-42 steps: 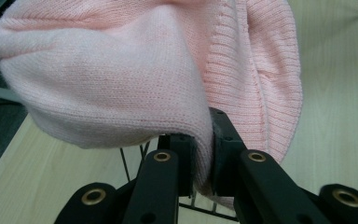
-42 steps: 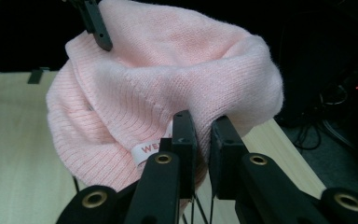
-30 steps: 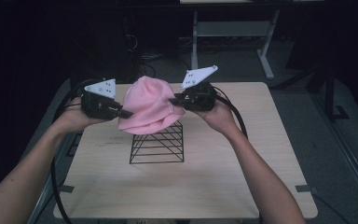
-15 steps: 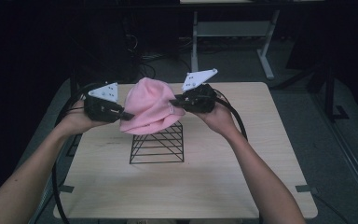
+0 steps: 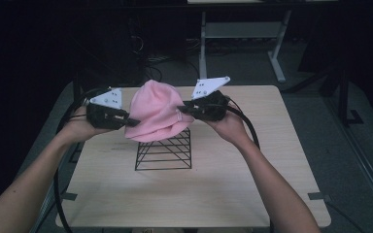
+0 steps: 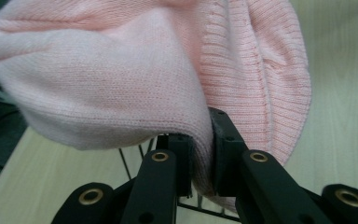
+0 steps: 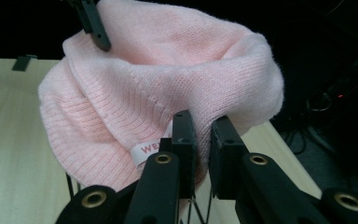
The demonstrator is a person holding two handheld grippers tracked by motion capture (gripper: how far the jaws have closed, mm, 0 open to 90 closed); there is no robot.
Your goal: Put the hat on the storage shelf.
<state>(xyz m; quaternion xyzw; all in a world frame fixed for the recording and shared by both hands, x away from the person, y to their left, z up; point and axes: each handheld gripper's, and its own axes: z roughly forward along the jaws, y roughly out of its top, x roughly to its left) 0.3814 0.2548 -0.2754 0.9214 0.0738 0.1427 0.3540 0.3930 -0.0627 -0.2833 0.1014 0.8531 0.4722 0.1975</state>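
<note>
Pink hat (image 5: 154,116) sits draped over the top of a black wire stand (image 5: 164,153) near the middle of the tabletop (image 5: 233,194). Left gripper (image 5: 130,121) has its jaws closed narrow on the hat's brim at one side; the left gripper view shows a fold of knit pinched between them. Right gripper (image 5: 183,109) has its jaws clamped on the opposite brim, beside the white label (image 7: 145,151).

Risks, as judged:
- Both holds take only a thin edge of knit; a pull from either side could slip the fabric out of the jaws.
- Uneven pulling would likely stretch the brim or drag the hat crooked on the stand.
- The stand looks light; a sideways tug may tip it or slide it across the tabletop.
- Knit could snag on a wire corner.
</note>
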